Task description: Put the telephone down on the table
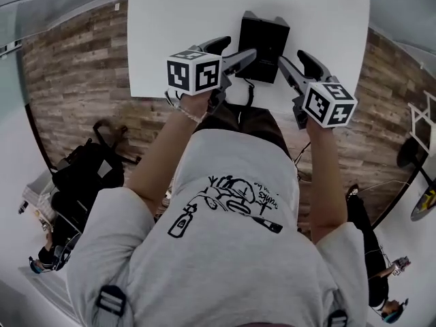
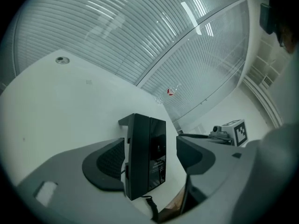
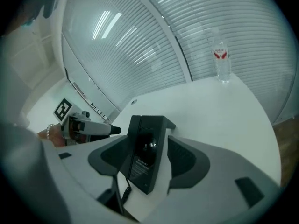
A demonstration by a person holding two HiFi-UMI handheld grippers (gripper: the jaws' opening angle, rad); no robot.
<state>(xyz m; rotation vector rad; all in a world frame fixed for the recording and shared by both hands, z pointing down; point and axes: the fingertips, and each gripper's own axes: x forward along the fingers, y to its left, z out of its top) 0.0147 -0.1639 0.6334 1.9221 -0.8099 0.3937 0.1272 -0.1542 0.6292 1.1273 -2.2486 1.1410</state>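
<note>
A black telephone point(image 1: 263, 43) lies flat on the white table point(image 1: 177, 33) near its front edge, and its cord point(image 1: 250, 90) hangs over that edge. My left gripper point(image 1: 235, 51) hovers just left of it and my right gripper point(image 1: 294, 63) just right of it. In the left gripper view the telephone point(image 2: 147, 155) shows beyond the left gripper's point(image 2: 152, 155) wide-apart jaws, with table showing on its right side. The right gripper view frames the telephone point(image 3: 145, 155) the same way between the right gripper's point(image 3: 148, 158) spread jaws. Neither gripper holds anything.
A water bottle point(image 3: 222, 59) stands at the table's far side by the slatted glass wall. A round cable hole point(image 2: 61, 59) sits in the tabletop. Wood floor, a black chair and bags point(image 1: 85, 172) lie left of the person.
</note>
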